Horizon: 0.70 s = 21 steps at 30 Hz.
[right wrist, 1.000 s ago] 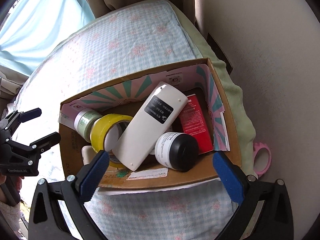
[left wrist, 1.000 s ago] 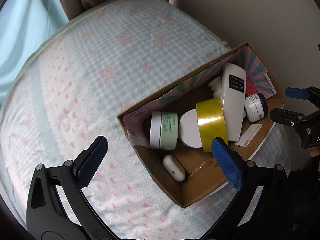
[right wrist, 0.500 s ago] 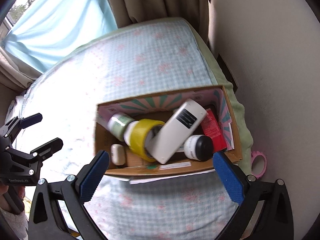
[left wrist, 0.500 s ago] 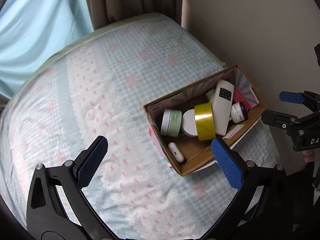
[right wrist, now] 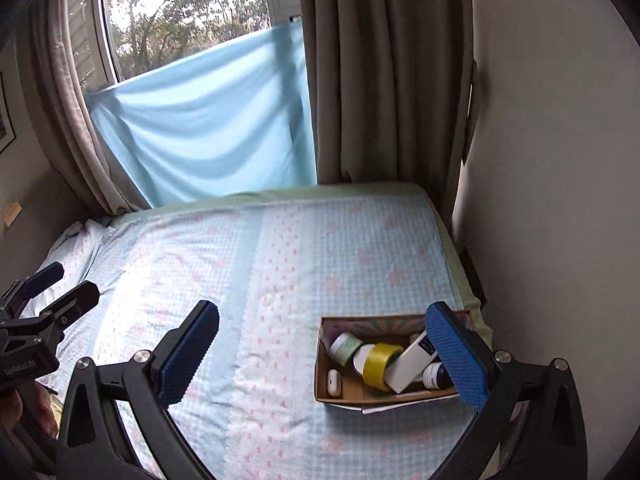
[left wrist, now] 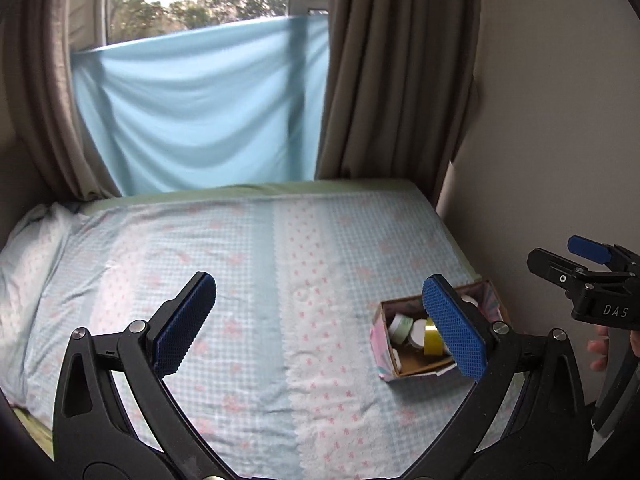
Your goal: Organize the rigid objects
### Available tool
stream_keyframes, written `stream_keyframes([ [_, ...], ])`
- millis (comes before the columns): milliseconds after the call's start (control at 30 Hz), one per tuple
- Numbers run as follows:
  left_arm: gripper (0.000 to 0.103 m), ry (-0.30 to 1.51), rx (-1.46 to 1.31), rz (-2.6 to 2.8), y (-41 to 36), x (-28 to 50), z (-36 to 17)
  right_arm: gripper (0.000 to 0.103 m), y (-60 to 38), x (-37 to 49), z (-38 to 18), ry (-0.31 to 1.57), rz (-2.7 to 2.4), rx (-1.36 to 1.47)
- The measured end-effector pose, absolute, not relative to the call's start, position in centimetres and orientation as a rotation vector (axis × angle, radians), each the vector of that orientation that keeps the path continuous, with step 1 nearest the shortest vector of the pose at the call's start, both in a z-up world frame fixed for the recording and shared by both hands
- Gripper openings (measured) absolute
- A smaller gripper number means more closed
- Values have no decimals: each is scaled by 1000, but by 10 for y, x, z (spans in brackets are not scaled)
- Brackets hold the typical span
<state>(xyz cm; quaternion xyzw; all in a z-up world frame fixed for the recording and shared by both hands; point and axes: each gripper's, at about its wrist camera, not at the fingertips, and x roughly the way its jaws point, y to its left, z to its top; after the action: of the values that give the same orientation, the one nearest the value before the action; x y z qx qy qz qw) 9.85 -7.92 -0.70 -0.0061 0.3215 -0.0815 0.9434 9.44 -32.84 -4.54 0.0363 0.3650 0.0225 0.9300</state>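
A cardboard box sits on the bed near its right edge; it also shows in the left wrist view. It holds a yellow tape roll, a white remote-like device, a green-banded jar, a white jar, a black-capped jar and a small white case. My left gripper is open and empty, high above the bed. My right gripper is open and empty, well back from the box.
The bed has a pale blue checked sheet with pink bows. A pillow lies at the left. Brown curtains and a blue cloth hang at the window behind. A wall runs along the right.
Both grippers have pulled up and back from the box and tilted up, so the box looks much smaller and the window has come into view. Both stay open and empty.
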Motion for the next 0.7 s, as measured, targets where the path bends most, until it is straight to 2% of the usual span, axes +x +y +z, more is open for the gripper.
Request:
stream_keyframes([
  [300,103,546,-26,-81,-49,36,10,103,-288,34,-21,564,4,-29],
  [700,103,494,4,-98,-62,17,13,103,-299,19,-22,553,-30,-2],
])
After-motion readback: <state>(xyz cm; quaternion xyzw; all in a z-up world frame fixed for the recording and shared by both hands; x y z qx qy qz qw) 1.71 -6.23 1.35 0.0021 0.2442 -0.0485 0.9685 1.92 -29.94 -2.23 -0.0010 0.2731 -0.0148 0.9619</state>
